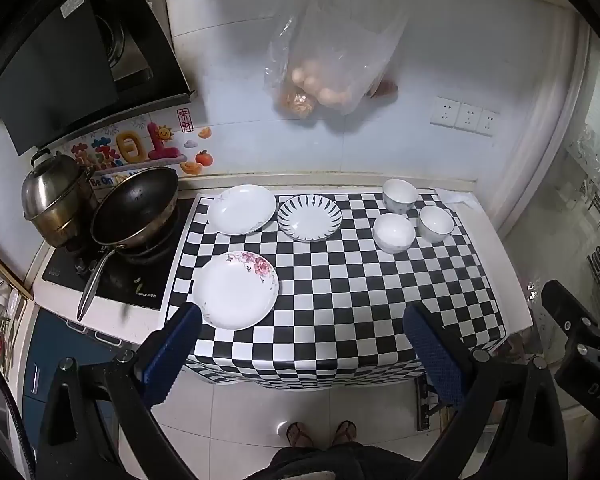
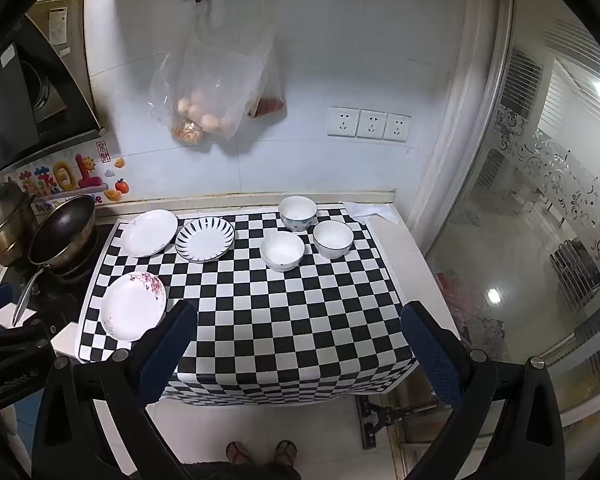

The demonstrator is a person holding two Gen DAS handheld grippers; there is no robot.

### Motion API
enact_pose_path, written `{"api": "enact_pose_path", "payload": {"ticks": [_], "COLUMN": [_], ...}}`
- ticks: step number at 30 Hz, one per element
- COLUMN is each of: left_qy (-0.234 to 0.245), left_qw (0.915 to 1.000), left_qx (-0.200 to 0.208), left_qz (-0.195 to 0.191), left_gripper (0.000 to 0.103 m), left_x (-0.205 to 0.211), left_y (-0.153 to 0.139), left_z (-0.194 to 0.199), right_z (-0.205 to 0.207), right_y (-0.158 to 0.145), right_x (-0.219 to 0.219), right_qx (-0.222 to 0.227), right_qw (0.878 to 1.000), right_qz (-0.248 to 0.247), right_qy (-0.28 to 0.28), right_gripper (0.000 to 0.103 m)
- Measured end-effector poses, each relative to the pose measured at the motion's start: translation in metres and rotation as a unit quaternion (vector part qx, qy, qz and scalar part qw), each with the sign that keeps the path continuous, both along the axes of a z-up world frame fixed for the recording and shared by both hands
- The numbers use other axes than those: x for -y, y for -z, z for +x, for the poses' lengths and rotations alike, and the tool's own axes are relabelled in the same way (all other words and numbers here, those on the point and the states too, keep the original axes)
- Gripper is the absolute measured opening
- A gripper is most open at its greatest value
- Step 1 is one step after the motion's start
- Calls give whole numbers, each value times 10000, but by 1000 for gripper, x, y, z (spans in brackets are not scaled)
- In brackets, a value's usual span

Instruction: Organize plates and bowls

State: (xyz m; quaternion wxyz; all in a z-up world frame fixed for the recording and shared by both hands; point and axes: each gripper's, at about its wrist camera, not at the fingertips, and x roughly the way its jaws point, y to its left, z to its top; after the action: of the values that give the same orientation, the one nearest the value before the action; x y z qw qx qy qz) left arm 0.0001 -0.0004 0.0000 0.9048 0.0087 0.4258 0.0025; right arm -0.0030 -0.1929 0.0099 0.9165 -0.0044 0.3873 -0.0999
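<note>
**Three plates and three bowls laid out on a chequered counter**

Checkerboard cloth (image 1: 340, 300) covers the counter (image 2: 412, 264), which stands against a pale tiled wall with a stove to its left. On the cloth's left half lie three plates, each apart from the others: a plain white plate (image 1: 242, 209) at the back, a plate with dark radial stripes (image 1: 309, 217) just beside it, and a flowered plate (image 1: 236, 289) nearer the front edge. On the right half, three white bowls form a loose cluster: a patterned bowl (image 1: 399, 195) at the back, a dark-rimmed bowl (image 1: 436, 223) to its right, and a plain bowl (image 1: 393, 233) in front, all upright.

Both grippers hover above the counter's near edge, tilted downward. The left gripper (image 1: 302, 326) has its blue fingers (image 1: 432, 344) spread wide, with nothing between them. The right gripper (image 2: 298, 326) likewise stands wide apart and empty. A wok (image 1: 134, 204) and a steel steamer pot (image 1: 56, 196) sit on the stove, and a plastic bag (image 2: 216, 80) hangs from a wall rail.
</note>
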Motion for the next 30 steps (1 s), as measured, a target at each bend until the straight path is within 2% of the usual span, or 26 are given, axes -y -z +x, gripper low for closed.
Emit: {"api": "enact_pose_path", "payload": {"ticks": [15, 21, 30], "left_qy": [1, -13, -14], "left_qw": [10000, 10000, 10000], "left_qx": [56, 58, 27], "left_qz": [1, -7, -27], "left_gripper": [103, 103, 103], "left_x": [-2, -1, -6], "left_y": [-3, -3, -9], "left_z": [-2, -2, -3], "right_z": [5, 0, 0], "right_y": [7, -3, -1], "right_x": [-1, 3, 0], "right_qx": [-57, -49, -44], "right_qw": [10000, 10000, 10000], "right_qz": [39, 70, 56], "right_qy": [-5, -19, -26], "right_gripper": [103, 103, 103]}}
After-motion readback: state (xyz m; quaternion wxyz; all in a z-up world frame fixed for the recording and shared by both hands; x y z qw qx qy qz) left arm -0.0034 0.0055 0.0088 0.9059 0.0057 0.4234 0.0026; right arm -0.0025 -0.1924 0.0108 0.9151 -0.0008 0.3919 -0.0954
